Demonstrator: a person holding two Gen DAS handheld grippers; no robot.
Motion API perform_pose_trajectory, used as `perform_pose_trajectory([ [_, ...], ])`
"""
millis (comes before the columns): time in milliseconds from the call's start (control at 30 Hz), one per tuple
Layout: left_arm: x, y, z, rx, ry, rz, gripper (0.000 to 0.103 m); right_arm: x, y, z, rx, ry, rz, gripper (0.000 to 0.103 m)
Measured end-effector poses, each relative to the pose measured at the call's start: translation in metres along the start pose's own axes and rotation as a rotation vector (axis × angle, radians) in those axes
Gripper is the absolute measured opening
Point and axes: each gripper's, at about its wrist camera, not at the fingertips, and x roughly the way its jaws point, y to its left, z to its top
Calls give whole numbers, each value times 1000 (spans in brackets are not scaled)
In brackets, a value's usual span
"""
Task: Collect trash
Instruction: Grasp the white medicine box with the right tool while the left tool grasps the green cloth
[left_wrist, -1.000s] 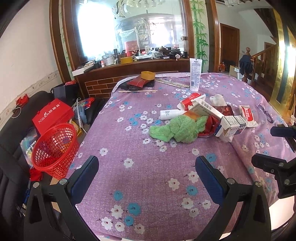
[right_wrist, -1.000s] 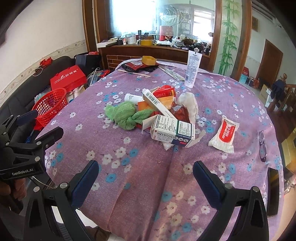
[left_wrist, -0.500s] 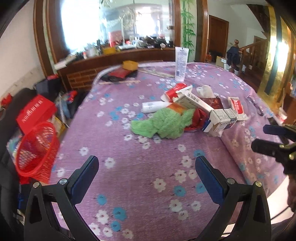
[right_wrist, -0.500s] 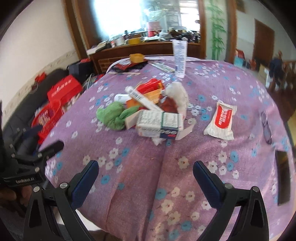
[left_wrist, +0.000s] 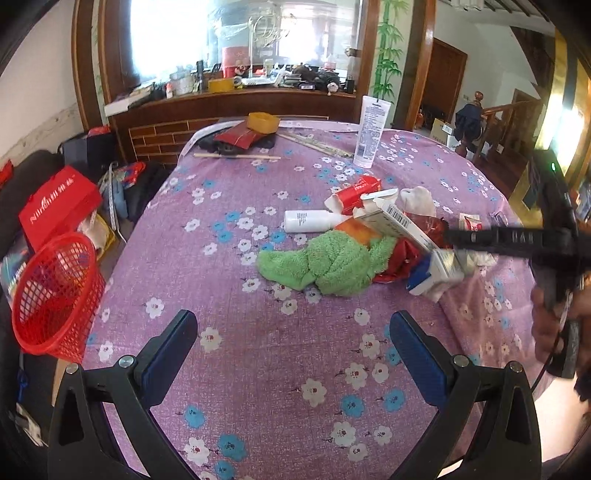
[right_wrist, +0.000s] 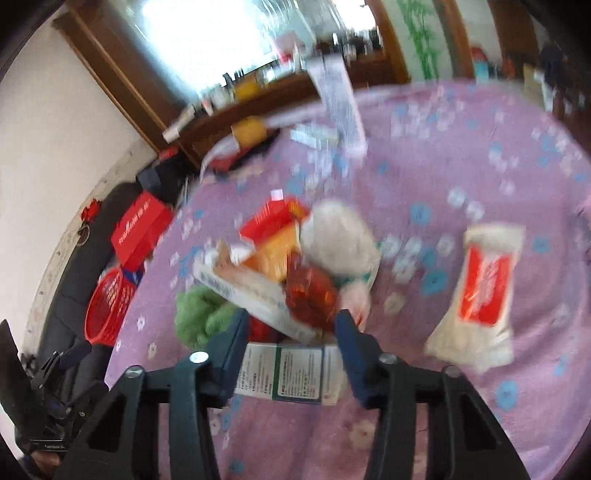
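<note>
Whereas half a second ago the right tool (right_wrist: 291, 332) hung back over the near edge of the table (left_wrist: 258, 369) with its jaws spread wide, it has now come in low at the pile of trash, and its jaws have narrowed to either side of the white medicine box (right_wrist: 288, 373) — whether they actually grip it I cannot tell, the right wrist view being blurred. That box lies flat at the near end of the pile, its long axis running across the view from jaw to jaw, printed face up. Behind it a long barcode carton (left_wrist: 399, 223) slants over the green cloth (left_wrist: 325, 264). Seen from the left wrist, the left tool (left_wrist: 293, 356) is spread wide over bare flowered cloth, holding nothing, while the red basket (left_wrist: 55, 295) stands off the table's left edge.
</note>
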Motion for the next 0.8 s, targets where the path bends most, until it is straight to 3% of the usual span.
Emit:
perform_pose_trajectory([
  [167, 5, 13, 0, -29, 28, -1, 103, -6, 21, -47, -24, 131, 118, 49],
  [267, 7, 21, 0, -52, 38, 0, 103, -15, 39, -64, -123, 142, 117, 49],
  [400, 8, 28, 6, -57, 46, -7, 103, -21, 55, -63, -304, 95, 47, 75],
  [533, 7, 27, 11, -5, 49, -35, 103, -5, 64, -65, -454, 163, 99, 75],
  [633, 8, 23, 13, 51, 58, -62, 103, 15, 63, -65, -552, 242, 88, 75],
  [800, 12, 9, 15, 182, 74, -100, 103, 45, 53, -64, -608, 381, 96, 75],
])
